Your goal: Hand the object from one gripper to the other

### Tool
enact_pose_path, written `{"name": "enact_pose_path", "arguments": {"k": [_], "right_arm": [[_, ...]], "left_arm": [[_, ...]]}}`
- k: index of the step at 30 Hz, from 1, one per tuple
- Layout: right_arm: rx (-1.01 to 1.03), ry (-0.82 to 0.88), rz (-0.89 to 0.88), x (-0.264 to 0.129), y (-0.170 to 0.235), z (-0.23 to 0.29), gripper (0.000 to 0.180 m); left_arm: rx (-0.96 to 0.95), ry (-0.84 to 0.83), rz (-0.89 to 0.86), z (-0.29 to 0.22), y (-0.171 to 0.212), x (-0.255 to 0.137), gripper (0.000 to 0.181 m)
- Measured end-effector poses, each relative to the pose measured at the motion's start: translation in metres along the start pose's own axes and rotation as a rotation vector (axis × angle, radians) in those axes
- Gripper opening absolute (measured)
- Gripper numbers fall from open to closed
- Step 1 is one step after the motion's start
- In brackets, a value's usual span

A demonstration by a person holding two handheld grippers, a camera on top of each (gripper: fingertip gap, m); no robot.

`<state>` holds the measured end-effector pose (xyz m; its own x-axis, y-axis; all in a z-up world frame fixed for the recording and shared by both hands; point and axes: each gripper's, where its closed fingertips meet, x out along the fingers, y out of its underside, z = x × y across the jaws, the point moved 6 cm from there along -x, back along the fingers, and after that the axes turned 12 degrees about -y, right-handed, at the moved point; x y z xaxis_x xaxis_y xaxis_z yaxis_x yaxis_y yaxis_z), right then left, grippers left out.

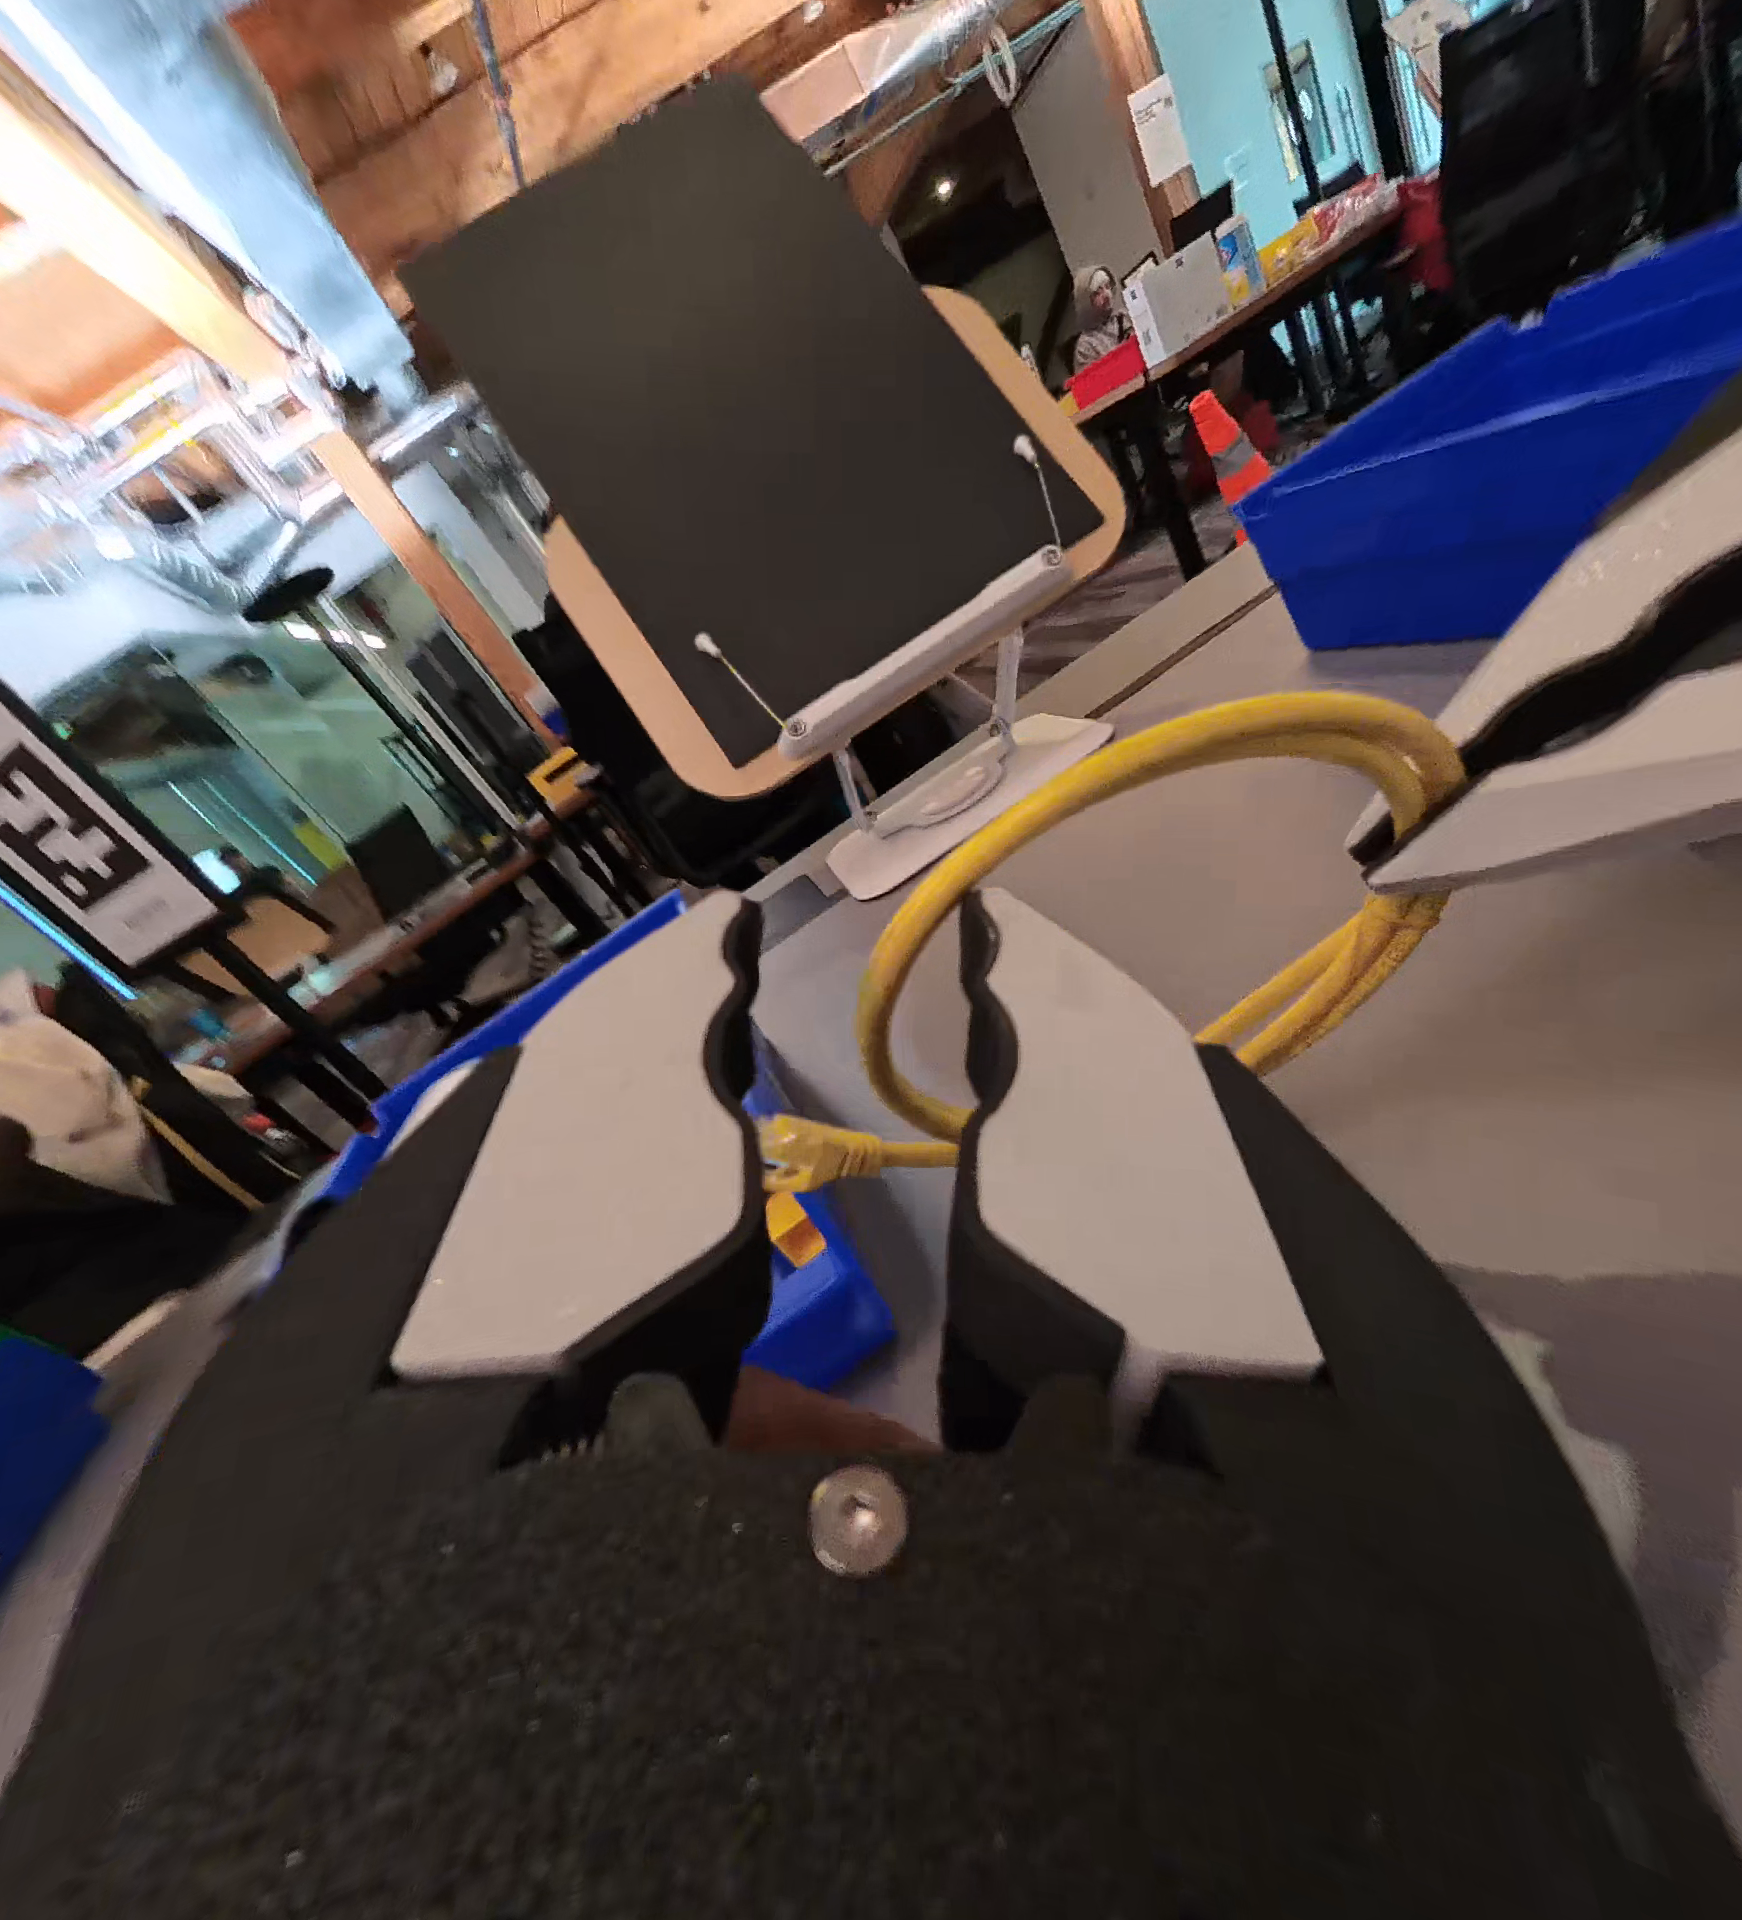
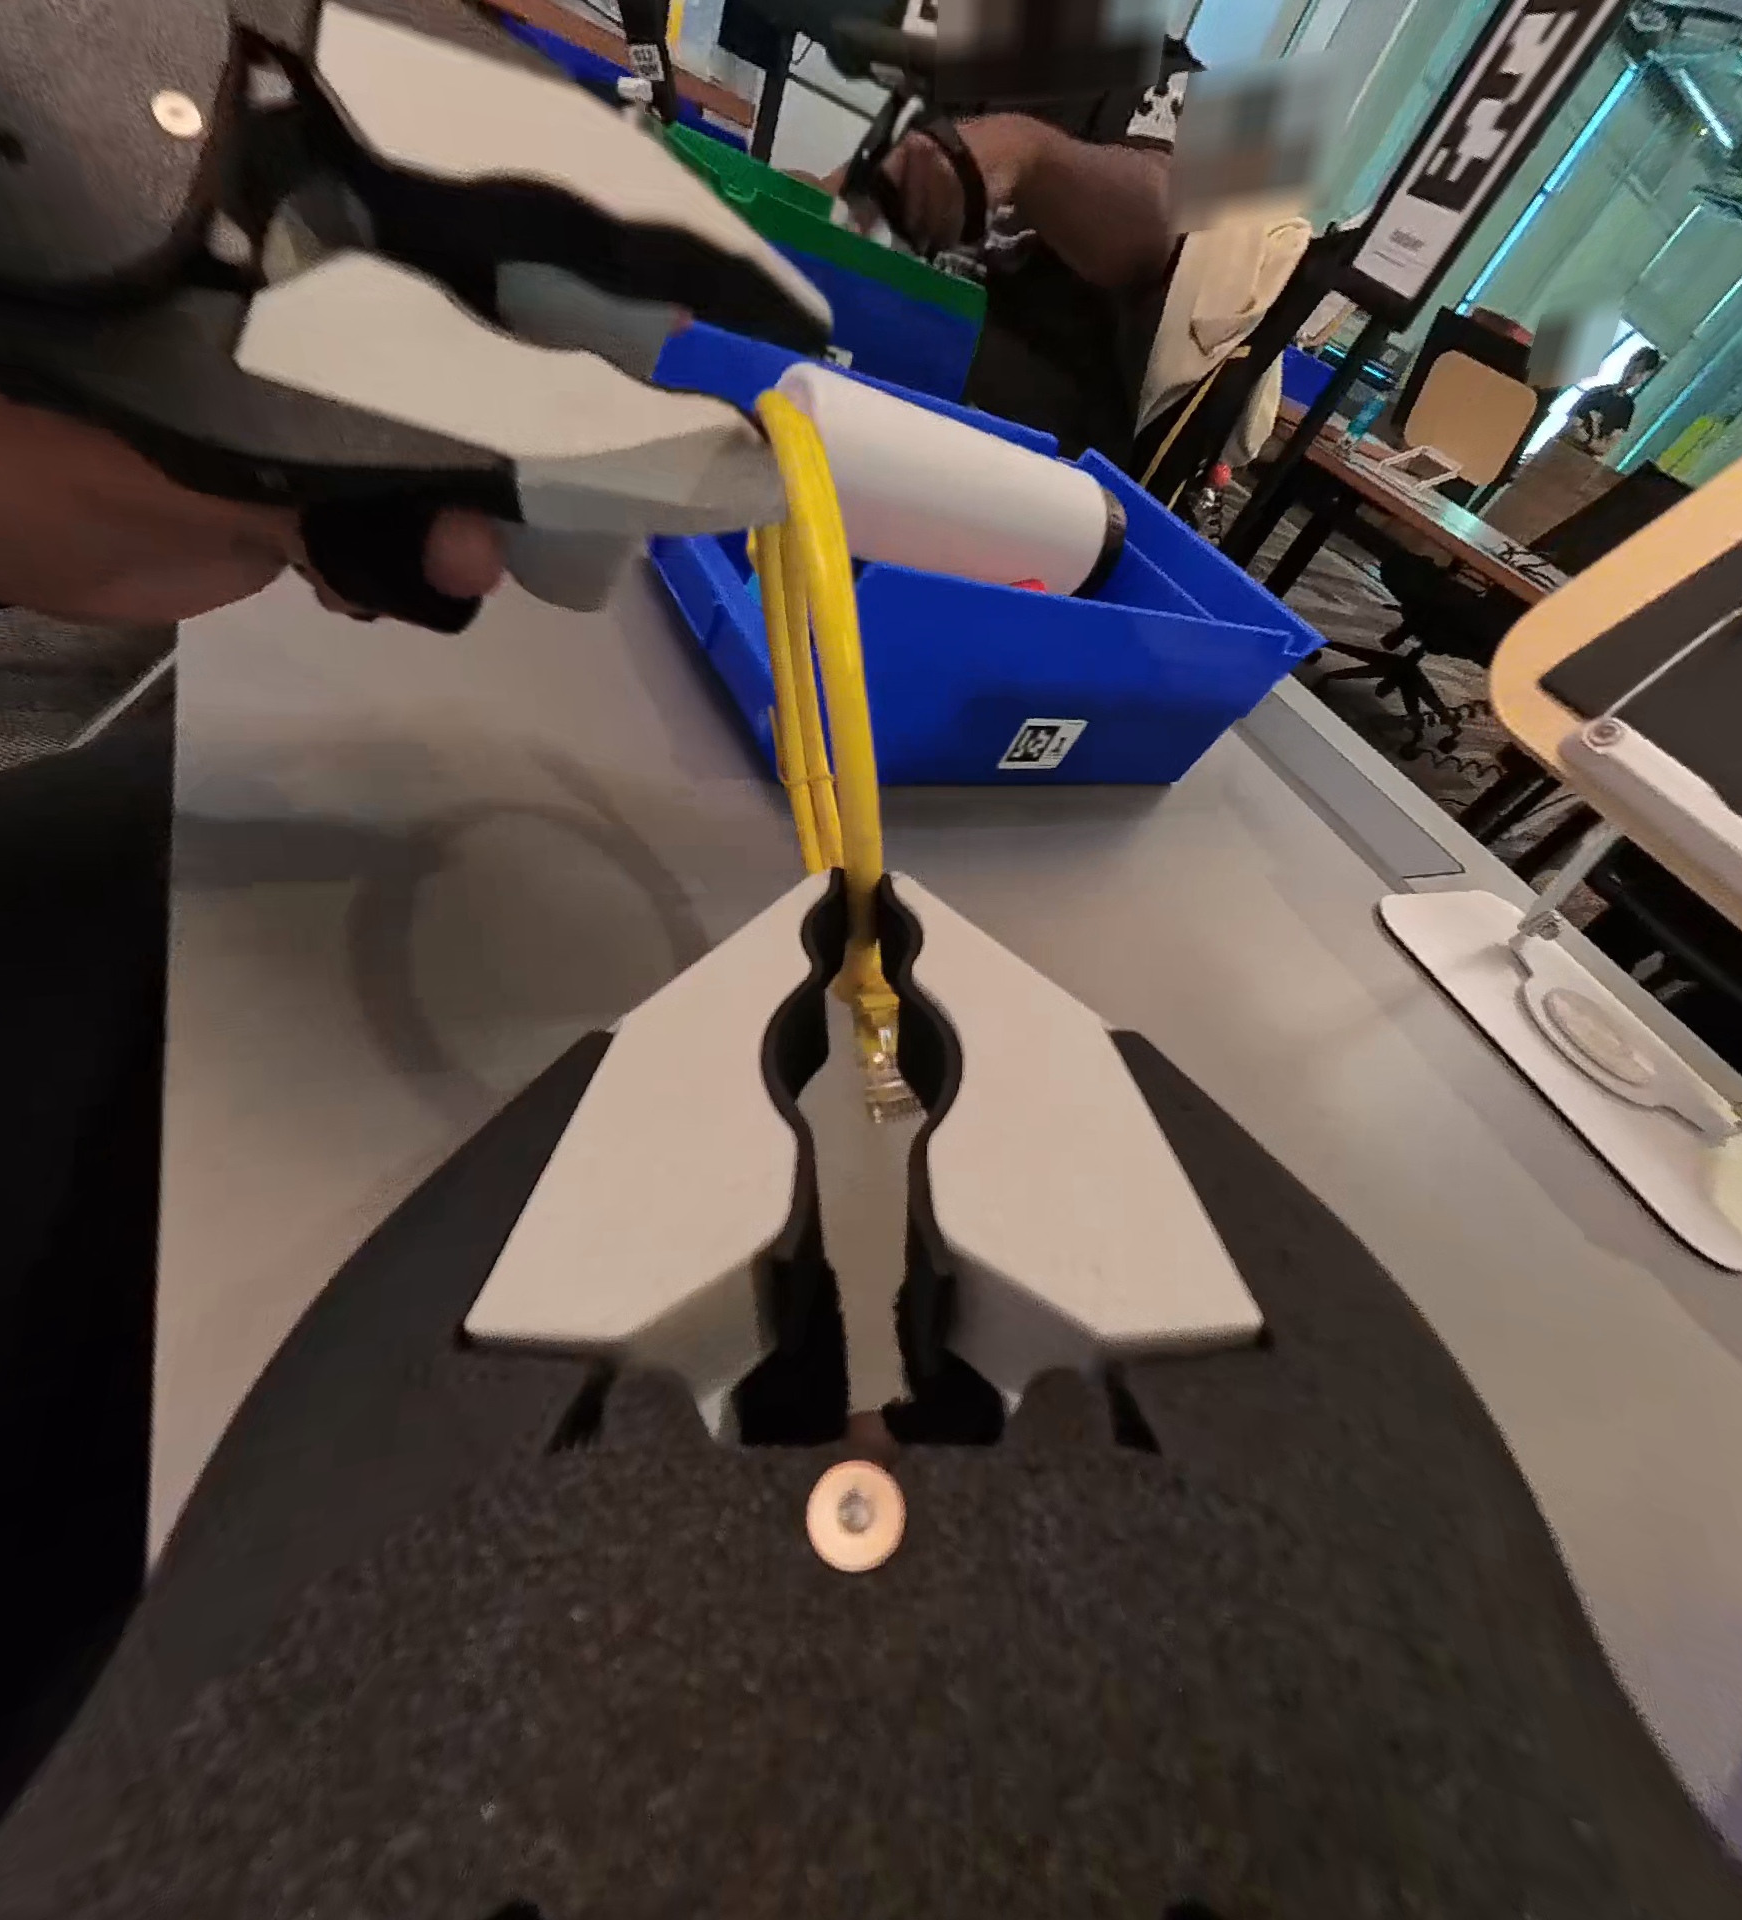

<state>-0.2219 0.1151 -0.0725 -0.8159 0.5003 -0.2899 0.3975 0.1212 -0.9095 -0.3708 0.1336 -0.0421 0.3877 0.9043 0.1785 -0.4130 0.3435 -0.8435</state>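
Note:
A coiled yellow network cable (image 1: 1158,738) hangs in the air over the grey table (image 1: 1521,1091). My right gripper (image 2: 856,883) is shut on the coil's lower end (image 2: 825,644), with a clear plug sticking back between its fingers. In the left wrist view it comes in from the right (image 1: 1386,847), clamped on the coil. My left gripper (image 1: 856,914) is open. The coil's far loop passes behind its right finger, and a yellow plug (image 1: 815,1153) shows in the gap. In the right wrist view the left gripper (image 2: 794,384) is at the upper left, with the loop's top at its lower fingertip.
A blue bin (image 2: 1002,675) holding a white cylinder (image 2: 950,488) stands just behind the cable. Another blue bin (image 1: 1469,499) stands at the far right. A black board on a white stand (image 1: 742,416) is at the table's back, seen also at the right (image 2: 1677,831). A hand (image 2: 379,551) holds the left gripper.

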Motion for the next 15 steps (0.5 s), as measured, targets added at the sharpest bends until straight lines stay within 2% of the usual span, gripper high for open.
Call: {"name": "enact_pose_path", "arguments": {"k": [2, 5, 8, 10, 13, 15], "right_arm": [[-0.004, -0.005, 0.009, 0.003, -0.001, 0.002, 0.005], [-0.008, 0.007, -0.001, 0.002, -0.001, 0.003, 0.005], [0.005, 0.050, -0.131, -0.005, -0.009, 0.001, 0.010], [0.013, 0.072, -0.202, -0.012, -0.015, -0.002, 0.024], [0.125, -0.002, -0.275, -0.024, -0.014, -0.011, 0.055], [0.171, -0.017, -0.356, -0.036, -0.015, -0.020, 0.062]], "left_arm": [[0.101, 0.009, -0.004, -0.006, 0.004, -0.001, 0.012], [0.159, -0.002, 0.010, -0.006, 0.004, 0.000, 0.010], [0.112, 0.000, 0.036, -0.002, 0.005, 0.002, 0.008], [0.078, 0.011, 0.039, -0.001, 0.006, 0.002, 0.006], [-0.029, -0.010, 0.036, 0.010, 0.004, 0.002, 0.005], [-0.123, -0.016, 0.047, 0.020, 0.005, 0.003, 0.005]]}}
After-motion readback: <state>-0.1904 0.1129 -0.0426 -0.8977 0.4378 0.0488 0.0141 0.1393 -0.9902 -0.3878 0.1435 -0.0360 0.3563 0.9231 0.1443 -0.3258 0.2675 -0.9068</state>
